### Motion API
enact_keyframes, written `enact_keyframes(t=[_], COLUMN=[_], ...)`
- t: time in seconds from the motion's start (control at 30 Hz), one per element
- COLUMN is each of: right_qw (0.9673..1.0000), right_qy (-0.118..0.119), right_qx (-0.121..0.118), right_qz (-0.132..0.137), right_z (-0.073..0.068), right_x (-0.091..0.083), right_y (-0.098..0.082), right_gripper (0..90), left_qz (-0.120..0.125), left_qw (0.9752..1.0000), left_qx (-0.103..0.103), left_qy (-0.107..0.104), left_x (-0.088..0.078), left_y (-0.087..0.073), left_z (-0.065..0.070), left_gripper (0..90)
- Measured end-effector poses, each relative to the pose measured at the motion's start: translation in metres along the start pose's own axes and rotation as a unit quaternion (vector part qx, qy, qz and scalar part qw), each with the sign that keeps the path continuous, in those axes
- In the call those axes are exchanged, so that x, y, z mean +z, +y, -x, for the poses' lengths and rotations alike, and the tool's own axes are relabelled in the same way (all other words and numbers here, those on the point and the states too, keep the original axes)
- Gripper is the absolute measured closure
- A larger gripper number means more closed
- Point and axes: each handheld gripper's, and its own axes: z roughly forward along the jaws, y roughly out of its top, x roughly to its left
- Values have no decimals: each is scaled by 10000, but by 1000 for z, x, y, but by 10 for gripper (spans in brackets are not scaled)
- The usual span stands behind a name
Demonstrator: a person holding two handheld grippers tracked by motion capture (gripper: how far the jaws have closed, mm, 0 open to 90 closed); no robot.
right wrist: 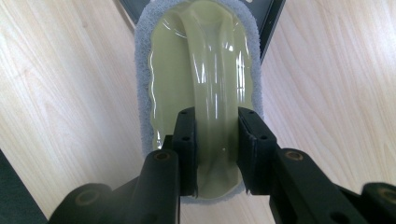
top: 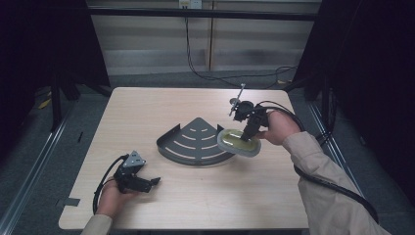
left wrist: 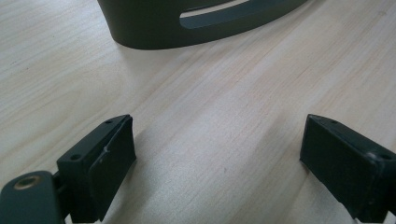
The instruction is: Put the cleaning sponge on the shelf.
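Observation:
A scrubbing pad (top: 239,142) with a pale green clear plastic top and handle and a grey-white fibre base hangs at the right edge of a dark grey quarter-round slotted rack (top: 195,142). My right gripper (top: 248,131) is shut on the pad's handle (right wrist: 215,116), both pads pressing its sides. The pad's far end overlaps the rack's corner (right wrist: 271,18). My left gripper (top: 152,182) rests near the table's front left, open, with bare wood between its fingers (left wrist: 105,163). The rack's curved wall (left wrist: 187,23) lies ahead of it.
The light wooden table (top: 147,107) has its front edge just below my left hand. Black cables trail from both grippers. Dark frame posts stand at both sides, and a grey floor with cables lies beyond the table's far edge.

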Motion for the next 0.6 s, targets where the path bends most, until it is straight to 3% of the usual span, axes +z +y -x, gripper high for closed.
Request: enact_keyframes(t=[0.6], right_qw=[9999], right_qy=[-24], right_qx=[132], right_qz=[33], right_z=[6], right_x=[5], right_y=[24], right_gripper=[708], left_qz=[10], left_qw=[10000], left_qx=[-12], left_qy=[-2], left_x=[0], left_y=[0], left_z=[0], left_gripper=[95])
